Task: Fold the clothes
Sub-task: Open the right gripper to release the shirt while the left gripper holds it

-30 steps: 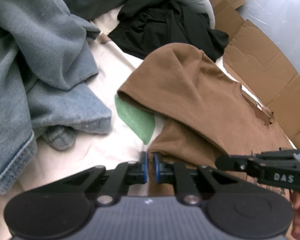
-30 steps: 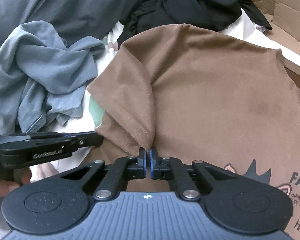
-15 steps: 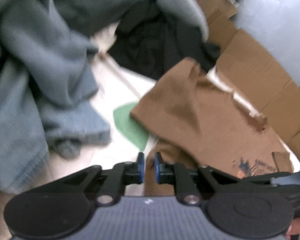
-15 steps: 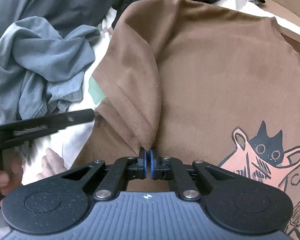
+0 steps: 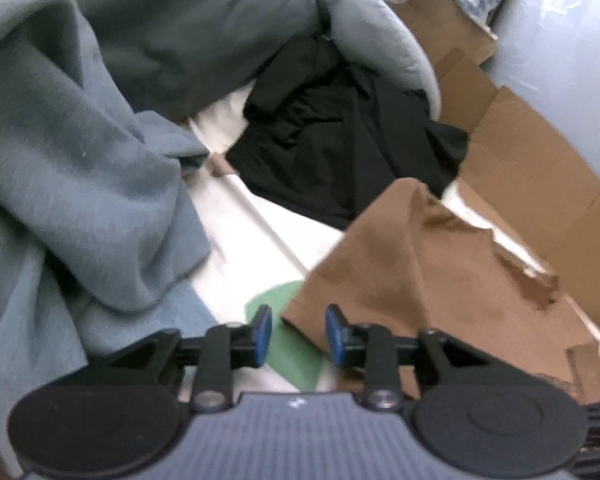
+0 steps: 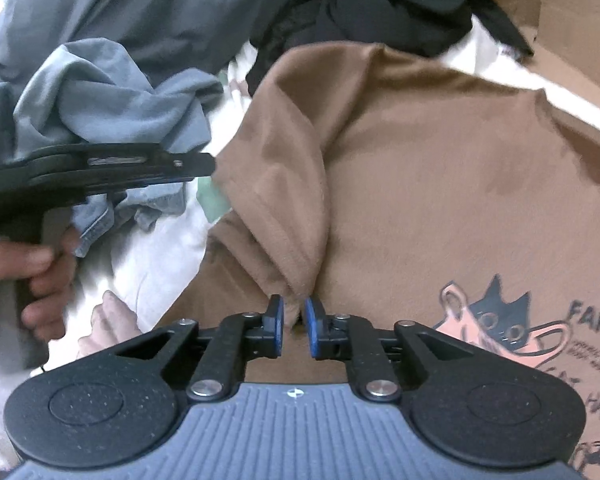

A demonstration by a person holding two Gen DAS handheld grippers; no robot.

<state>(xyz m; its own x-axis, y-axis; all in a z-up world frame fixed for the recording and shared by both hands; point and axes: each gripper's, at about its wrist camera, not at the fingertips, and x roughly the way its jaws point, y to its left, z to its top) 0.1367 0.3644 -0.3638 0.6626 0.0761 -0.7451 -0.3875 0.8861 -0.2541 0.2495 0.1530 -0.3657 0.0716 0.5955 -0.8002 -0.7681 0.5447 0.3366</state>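
The brown cotton T-shirt with a cat print (image 6: 440,184) lies spread on the white sheet-covered surface (image 5: 256,216), its left sleeve (image 6: 284,200) already folded in over the body; judging by that, one fold is made and the other sleeve and the lengthwise folds remain.

The right hand-held gripper (image 6: 294,326) has its jaws opening, parted a little; the sleeve's hem tip hangs just at 12 o'clock of the blue pads (image 6: 310,328), apparently no longer pinched. The left hand-held gripper (image 5: 298,334) is also opening, wider, with nothing between its jaws; the shirt's edge lies below, just toward 1 o'clock. In the right wrist view it appears at 9 o'clock, held by a hand (image 6: 28,276).

Counted: one brown shirt in work; one rumpled grey-blue sweatshirt (image 5: 80,184) at 10 o'clock; one crumpled black garment (image 5: 340,140) at 12 o'clock, both unfolded; one green patch (image 5: 288,340) beneath the shirt's edge; flattened brown cardboard (image 5: 532,184) at 2 o'clock. How many grey garments are piled there I cannot tell.
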